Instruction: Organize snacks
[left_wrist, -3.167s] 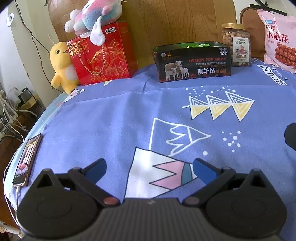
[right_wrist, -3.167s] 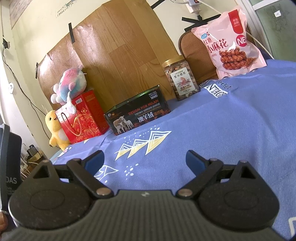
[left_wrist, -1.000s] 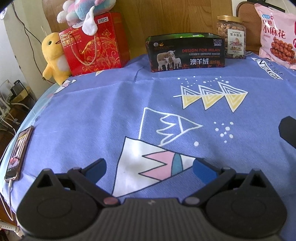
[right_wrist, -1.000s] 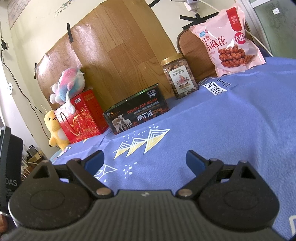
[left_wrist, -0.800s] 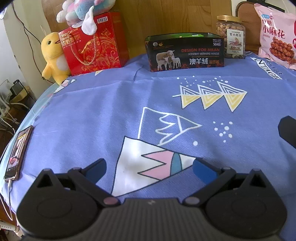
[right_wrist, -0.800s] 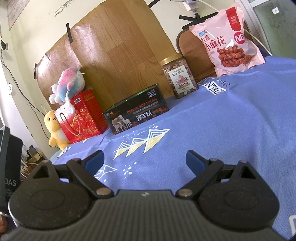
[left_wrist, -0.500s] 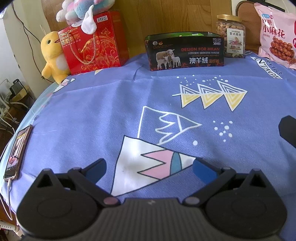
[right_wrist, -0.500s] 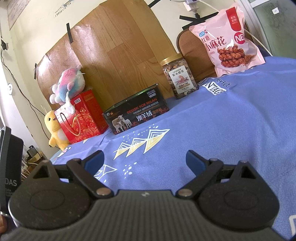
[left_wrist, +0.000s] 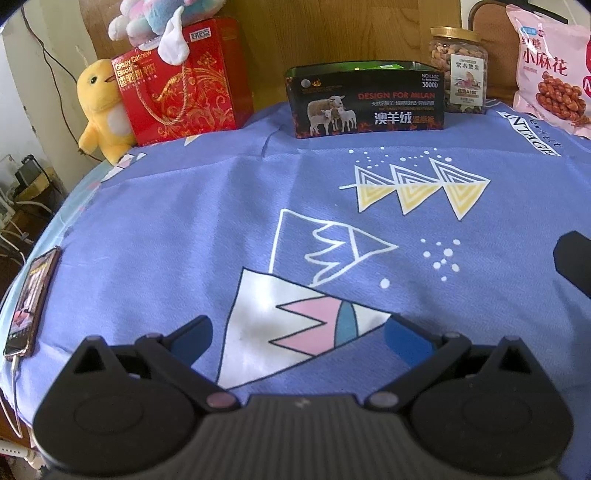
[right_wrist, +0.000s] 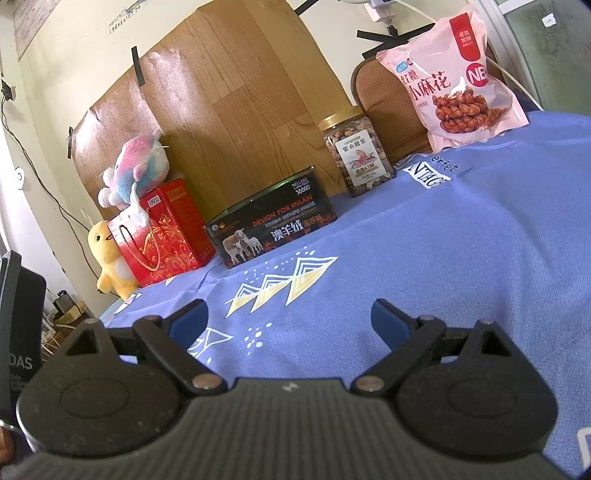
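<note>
Along the far edge of the blue cloth stand a red biscuit gift box (left_wrist: 181, 99) (right_wrist: 166, 232), a black box with sheep printed on it (left_wrist: 365, 99) (right_wrist: 273, 225), a clear jar of nuts with a gold lid (left_wrist: 460, 70) (right_wrist: 356, 155) and a pink bag of twisted snacks (left_wrist: 550, 70) (right_wrist: 454, 81). My left gripper (left_wrist: 297, 338) hangs open over the near part of the cloth, nothing between its fingers. My right gripper (right_wrist: 290, 319) is open too and holds nothing. Both are far from the snacks.
A yellow plush duck (left_wrist: 101, 110) sits left of the red box, a pastel plush toy (right_wrist: 135, 166) on top of it. A phone (left_wrist: 31, 301) lies at the cloth's left edge with a cable. A wooden board (right_wrist: 236, 99) backs the row.
The left wrist view has crept slightly forward and down, so the far row of snacks sits a little lower and nearer. Both grippers stay open and nothing on the table has moved.
</note>
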